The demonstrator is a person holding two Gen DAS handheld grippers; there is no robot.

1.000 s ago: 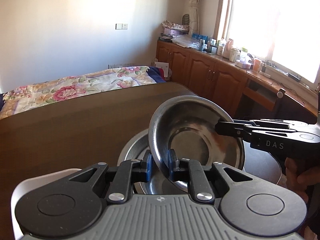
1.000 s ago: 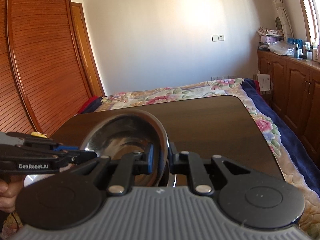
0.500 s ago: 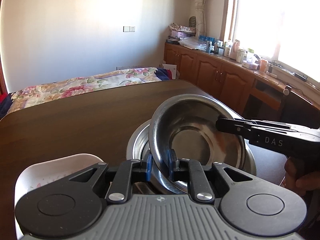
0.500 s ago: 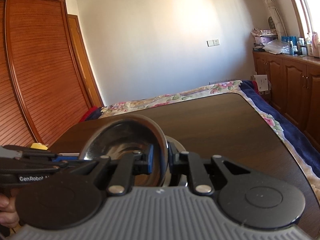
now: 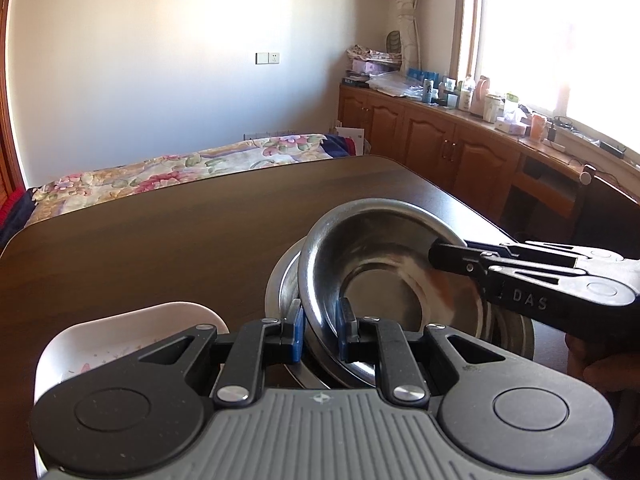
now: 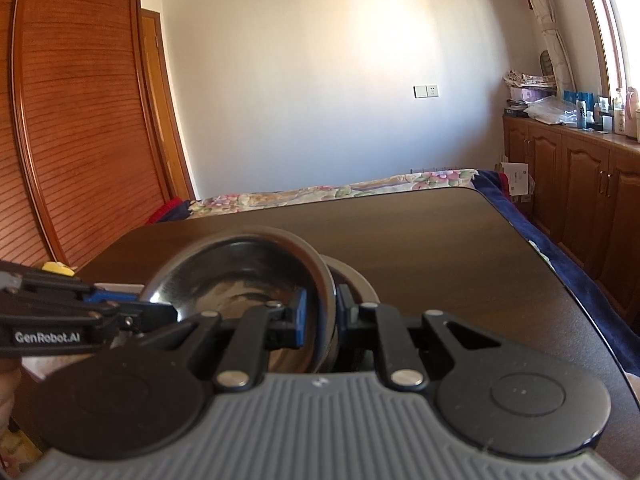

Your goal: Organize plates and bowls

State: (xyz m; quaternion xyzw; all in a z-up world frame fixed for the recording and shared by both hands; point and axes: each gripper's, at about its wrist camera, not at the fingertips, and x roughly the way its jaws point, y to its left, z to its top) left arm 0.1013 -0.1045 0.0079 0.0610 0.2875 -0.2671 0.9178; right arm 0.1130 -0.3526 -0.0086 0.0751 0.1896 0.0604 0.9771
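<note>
**Left wrist view: steel bowl lowered onto its mate, both grippers on the rim**

The left gripper (image 5: 320, 330) has its blue pads on either side of the near rim of the small bowl (image 5: 384, 280), clenched on it; the right gripper (image 5: 450, 258) reaches in from the right and pinches the far rim of the same bowl; in its own view the right gripper (image 6: 322, 320) shows one pad inside the wall and one outside, clamped on that rim. The small bowl is tilted towards the left camera and sits partly inside the larger bowl (image 5: 282, 280), which rests on the brown table (image 5: 160, 248); whether the two bowls touch all round I cannot tell. A white dish (image 5: 100, 344) lies just beside them, to the left.

Against the frames from a second ago, the small bowl is lower and less steeply tilted, and more of the larger bowl's rim now shows beyond it; both grippers have kept their hold throughout. I judge this the nesting step nearly done: the bowl has come down over its partner; what remains is probably to level it, let go with both grippers, then deal with the white dish.
</note>
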